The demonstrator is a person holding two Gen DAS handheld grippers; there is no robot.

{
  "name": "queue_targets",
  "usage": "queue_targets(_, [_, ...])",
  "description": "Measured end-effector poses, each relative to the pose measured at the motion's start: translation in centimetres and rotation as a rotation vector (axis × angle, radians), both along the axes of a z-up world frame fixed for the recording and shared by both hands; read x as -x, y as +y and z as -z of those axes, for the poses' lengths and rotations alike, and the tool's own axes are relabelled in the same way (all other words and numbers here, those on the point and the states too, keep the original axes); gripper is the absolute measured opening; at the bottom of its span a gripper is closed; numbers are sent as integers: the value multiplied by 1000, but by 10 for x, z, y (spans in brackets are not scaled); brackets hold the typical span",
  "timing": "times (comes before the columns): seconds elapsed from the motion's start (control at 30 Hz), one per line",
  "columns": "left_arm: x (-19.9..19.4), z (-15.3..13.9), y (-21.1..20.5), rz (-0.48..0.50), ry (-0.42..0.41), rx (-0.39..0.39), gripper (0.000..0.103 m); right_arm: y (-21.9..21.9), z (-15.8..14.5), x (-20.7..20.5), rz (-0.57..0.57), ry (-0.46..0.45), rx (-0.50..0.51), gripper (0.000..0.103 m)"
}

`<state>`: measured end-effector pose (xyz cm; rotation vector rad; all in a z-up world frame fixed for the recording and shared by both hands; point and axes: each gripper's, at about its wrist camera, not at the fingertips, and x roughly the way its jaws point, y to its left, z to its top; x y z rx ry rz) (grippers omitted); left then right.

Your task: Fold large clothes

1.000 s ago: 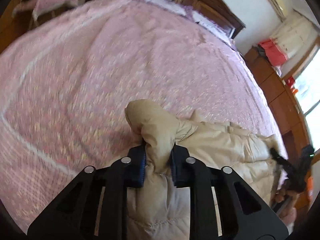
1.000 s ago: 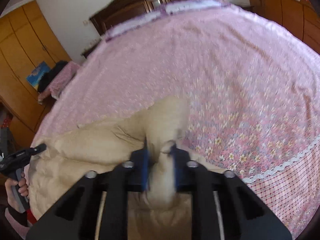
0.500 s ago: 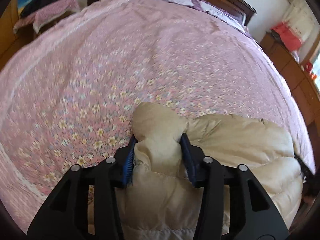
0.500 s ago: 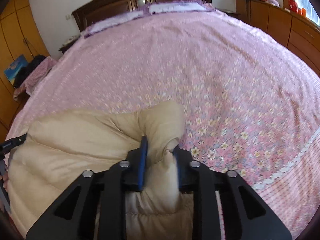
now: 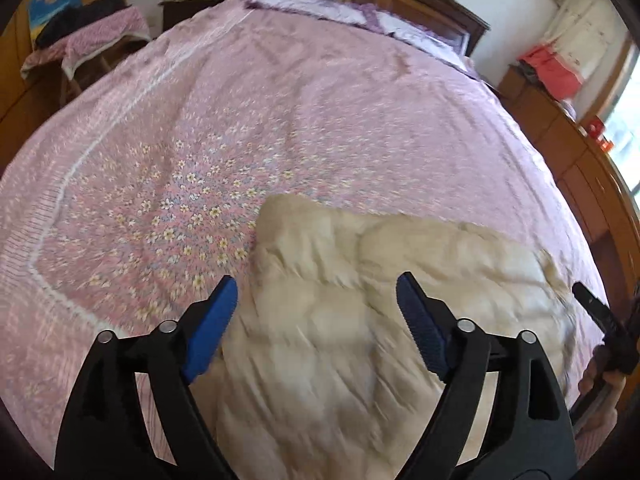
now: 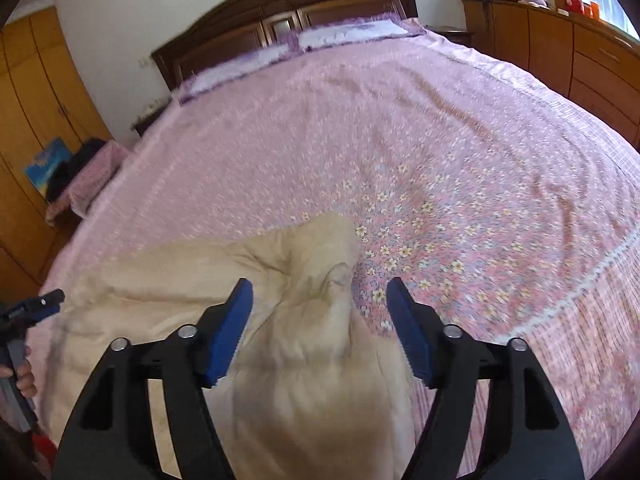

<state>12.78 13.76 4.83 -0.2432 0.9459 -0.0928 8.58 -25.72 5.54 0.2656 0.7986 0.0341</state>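
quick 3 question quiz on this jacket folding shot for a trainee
1. True or false: the left gripper is shut on the beige puffer jacket.
2. Multiple choice: the jacket lies on A) a bare wooden floor, B) the pink floral bedspread, C) a metal table.
3. Fill in: the pads on the right gripper fingers are coloured ____.

Key: 1 false, both grippers stand open with the jacket lying free between the fingers. 2 B. 3 blue.
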Motion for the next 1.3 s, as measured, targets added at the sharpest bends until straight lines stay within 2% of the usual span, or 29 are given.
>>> queue_targets(0.07, [14,-8,-7,25,-8,8,85,-5,-10,19,6,-23,-32,77])
queue_targets(0.2, [42,-11,-26,67,18,37,85,-10,-15,54,0,-36,-91,82])
queue_targets(0.27, [56,-10,-36,80,22,49,85,-10,-11,66,-15,-25,-89,83])
queue_targets(0.5, [89,-11,-73,122,2,-44,85,-15,17,99,-5,39,-140,84])
queue_targets(0.63, [98,-7,-88,154,21,-36,85,-19,29,104,4,62,-189,84])
queue_targets(0.77, [104,3,-102,163,53,-59,86,-17,37,100,-2,92,-234,84])
queue_targets(0.93, [109,9,-115,177,51,-117,86,-10,43,93,-22,110,-217,85])
queue_targets(1.13, [108,12,-120,183,56,-121,87,-7,49,87,-20,143,-206,87])
queue_targets(1.3, [107,17,-120,184,57,-125,88,-9,57,85,-18,181,-240,88])
